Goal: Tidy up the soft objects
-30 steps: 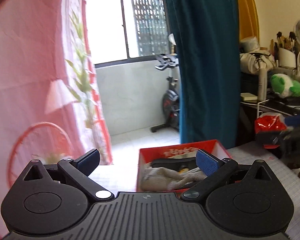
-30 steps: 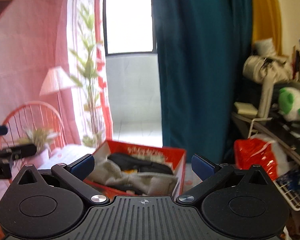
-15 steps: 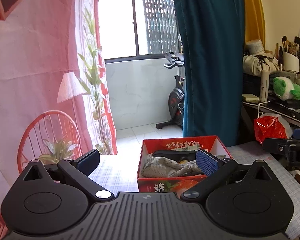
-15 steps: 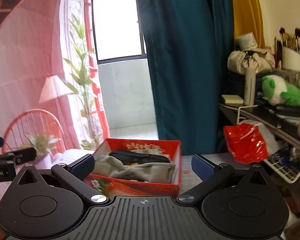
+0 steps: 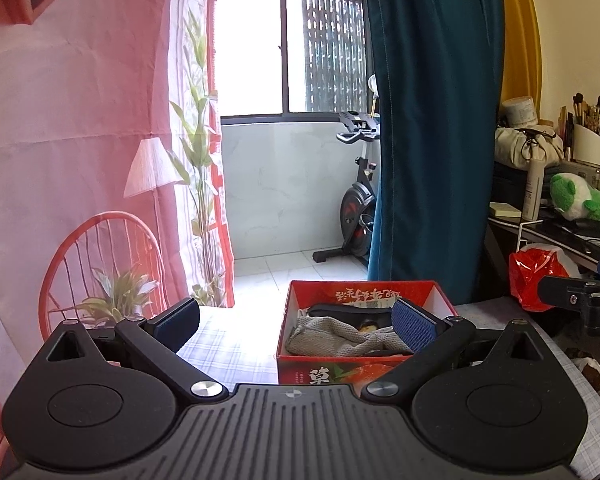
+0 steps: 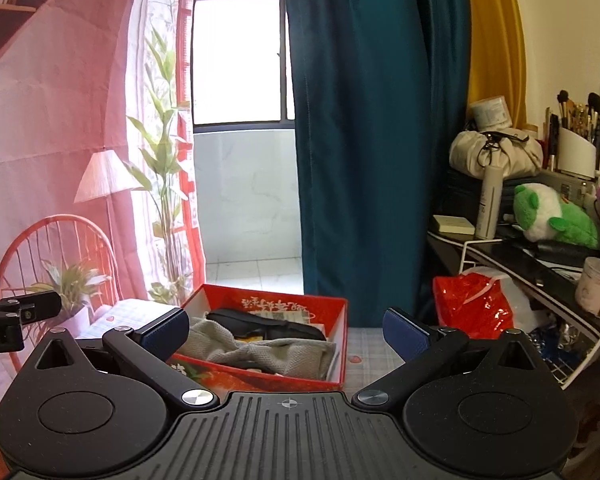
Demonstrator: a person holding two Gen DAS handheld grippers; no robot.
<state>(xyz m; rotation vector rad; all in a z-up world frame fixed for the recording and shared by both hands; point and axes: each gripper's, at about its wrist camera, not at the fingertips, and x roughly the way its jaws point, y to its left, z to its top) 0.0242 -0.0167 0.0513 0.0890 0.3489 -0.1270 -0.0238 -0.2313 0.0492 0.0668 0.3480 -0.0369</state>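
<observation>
Here the left gripper (image 5: 296, 322) and the right gripper (image 6: 286, 330) both hover with jaws spread wide and nothing between them. Just beyond them a red box (image 6: 342, 344) sits on the checked tablecloth (image 5: 228, 354), holding a crumpled grey cloth (image 6: 260, 350) with a black pouch (image 6: 260, 320) behind it. Farther off hang a teal curtain (image 6: 364, 140) and a green plush toy (image 6: 556, 216) on the cluttered shelf.

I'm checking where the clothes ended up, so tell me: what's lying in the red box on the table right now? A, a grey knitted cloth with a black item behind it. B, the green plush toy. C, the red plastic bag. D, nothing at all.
A: the red box holds a crumpled grey knitted cloth with a black item behind it, while both tongs hang open and hold nothing.
</observation>
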